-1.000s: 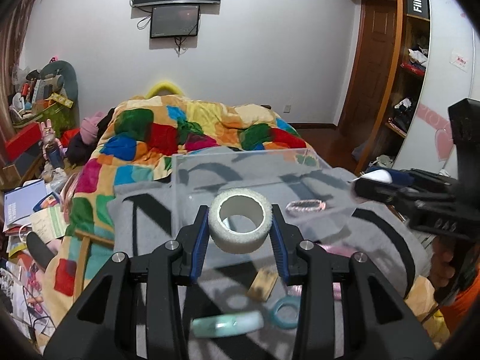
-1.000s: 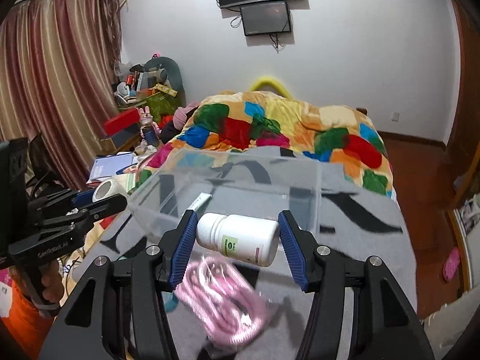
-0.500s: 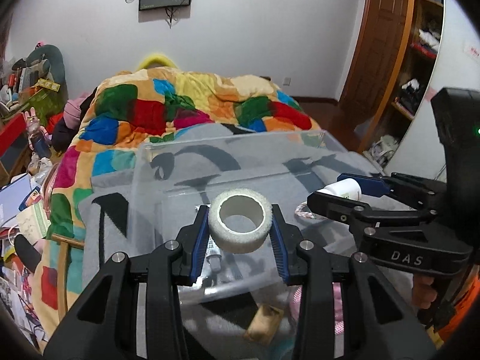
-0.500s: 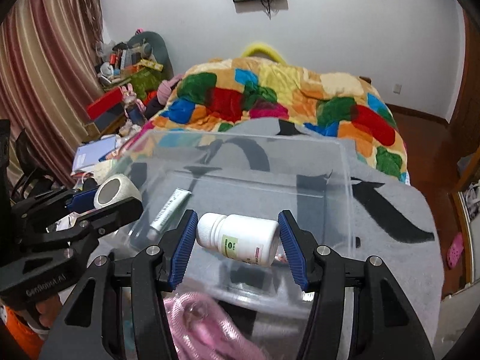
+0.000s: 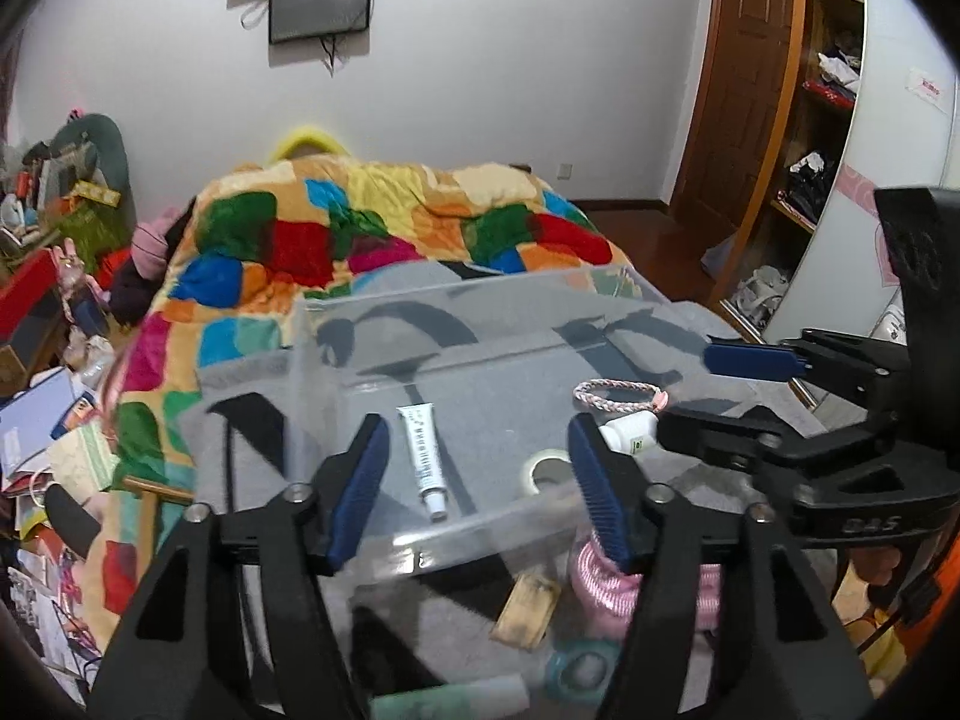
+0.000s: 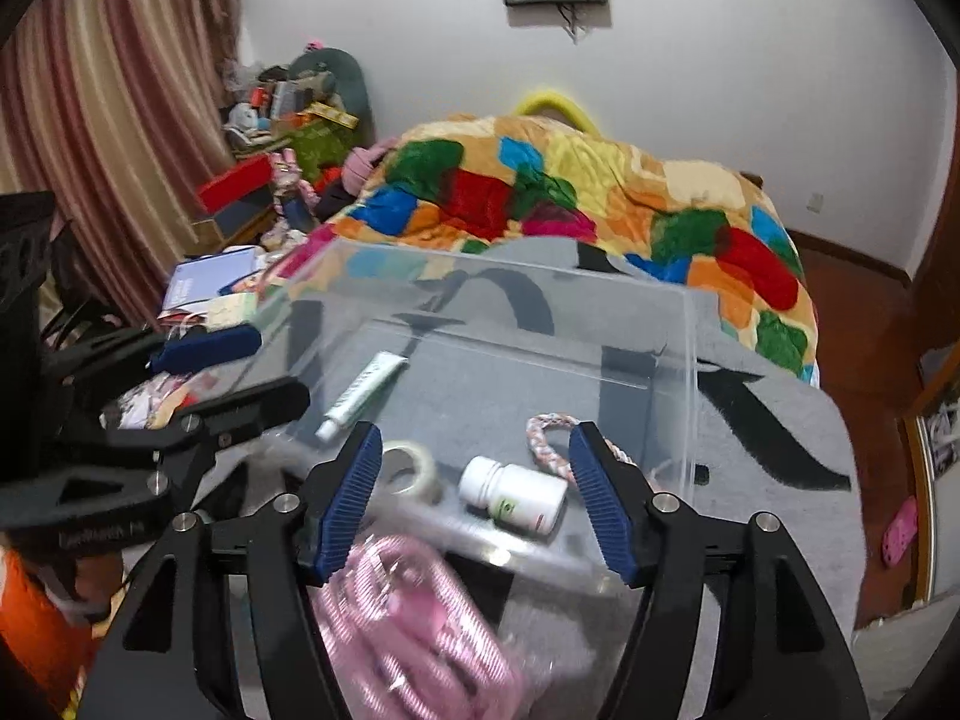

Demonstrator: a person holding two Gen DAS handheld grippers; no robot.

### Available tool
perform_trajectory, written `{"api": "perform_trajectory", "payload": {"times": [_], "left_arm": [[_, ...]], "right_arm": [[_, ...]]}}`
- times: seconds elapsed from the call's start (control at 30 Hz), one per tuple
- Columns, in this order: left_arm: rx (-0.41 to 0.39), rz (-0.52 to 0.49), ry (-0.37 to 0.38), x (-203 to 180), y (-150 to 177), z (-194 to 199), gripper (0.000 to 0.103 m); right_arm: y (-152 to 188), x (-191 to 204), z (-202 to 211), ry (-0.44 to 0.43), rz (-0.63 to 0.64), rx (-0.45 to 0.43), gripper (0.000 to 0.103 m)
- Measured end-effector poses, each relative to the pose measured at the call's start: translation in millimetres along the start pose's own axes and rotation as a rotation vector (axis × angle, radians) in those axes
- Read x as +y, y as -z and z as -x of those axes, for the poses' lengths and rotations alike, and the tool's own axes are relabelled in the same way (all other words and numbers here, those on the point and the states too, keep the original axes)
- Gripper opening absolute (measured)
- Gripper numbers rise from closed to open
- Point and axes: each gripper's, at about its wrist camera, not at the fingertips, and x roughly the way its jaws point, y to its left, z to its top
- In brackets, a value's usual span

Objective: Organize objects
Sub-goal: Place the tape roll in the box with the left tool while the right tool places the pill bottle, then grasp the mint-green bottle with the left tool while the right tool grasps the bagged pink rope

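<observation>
A clear plastic box [image 5: 480,531] [image 6: 690,354] stands on the grey blanket. Inside it lie a white tape roll [image 5: 543,471] [image 6: 411,471], a white pill bottle [image 5: 630,429] [image 6: 513,495], a white tube [image 5: 426,456] [image 6: 360,390] and a pink braided bracelet [image 5: 618,393] [image 6: 549,438]. My left gripper [image 5: 477,489] is open and empty above the box's near wall. My right gripper [image 6: 474,501] is open and empty above the bottle; it also shows in the left wrist view [image 5: 708,396].
In front of the box lie a pink coiled cord [image 6: 420,618] [image 5: 606,582], a tan card [image 5: 525,609], a teal tape ring [image 5: 579,669] and a pale green bangle [image 5: 450,699]. A patchwork quilt [image 5: 372,240] covers the bed behind. Clutter [image 5: 54,420] fills the left floor.
Both grippers opened over the box. The tape roll dropped from the left one and the pill bottle from the right one; both now lie inside the box.
</observation>
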Motion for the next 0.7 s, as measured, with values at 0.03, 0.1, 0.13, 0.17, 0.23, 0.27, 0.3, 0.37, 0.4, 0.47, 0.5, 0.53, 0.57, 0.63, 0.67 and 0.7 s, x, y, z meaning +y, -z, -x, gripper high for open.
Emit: {"api": "perform_trajectory", "payload": {"times": [0.03,0.1,0.13,0.17,0.23,0.27,0.3,0.37,0.4,0.47,0.5,0.53,0.57,0.63,0.67,0.7], "left_arm": [[-0.003,-0.001,-0.004,1,2,4,0.068],[-0.004,-0.002,-0.014,4,9,13,0.07],[-0.002,0.0,-0.018,6,14,17,0.073],[0.002,0.002,-0.021,8,18,19,0.077],[0.015,0.009,-0.029,12,30,23,0.078],[0.028,0.011,-0.032,13,38,24,0.078],[0.043,0.014,-0.036,15,46,25,0.078],[0.072,0.013,-0.038,16,60,23,0.085],[0.089,0.012,-0.046,17,69,22,0.087],[0.118,-0.001,-0.063,16,83,20,0.089],[0.133,-0.011,-0.068,16,89,18,0.089],[0.145,-0.018,-0.07,15,95,17,0.089],[0.156,-0.021,-0.067,14,100,15,0.089],[0.179,-0.023,-0.057,12,109,11,0.089],[0.186,-0.023,-0.056,11,112,10,0.089],[0.197,-0.021,-0.054,11,114,7,0.089]], "right_arm": [[3,3,7,-0.009,0.014,-0.008,0.07],[9,7,19,-0.014,0.043,-0.026,0.074],[14,10,25,-0.015,0.064,-0.03,0.074],[19,12,28,-0.018,0.082,-0.028,0.075],[29,17,33,-0.025,0.113,-0.018,0.079],[35,18,34,-0.029,0.124,-0.009,0.084],[40,18,33,-0.03,0.13,0.0,0.085],[52,20,31,-0.039,0.15,0.017,0.085],[59,21,28,-0.045,0.172,0.026,0.086],[69,22,21,-0.035,0.202,0.052,0.088],[74,24,16,-0.029,0.218,0.069,0.088],[78,25,10,-0.028,0.233,0.091,0.088],[80,26,5,-0.03,0.242,0.108,0.088],[82,26,-6,-0.032,0.255,0.136,0.088],[82,26,-10,-0.029,0.258,0.143,0.088],[80,25,-16,-0.031,0.259,0.156,0.088]]}}
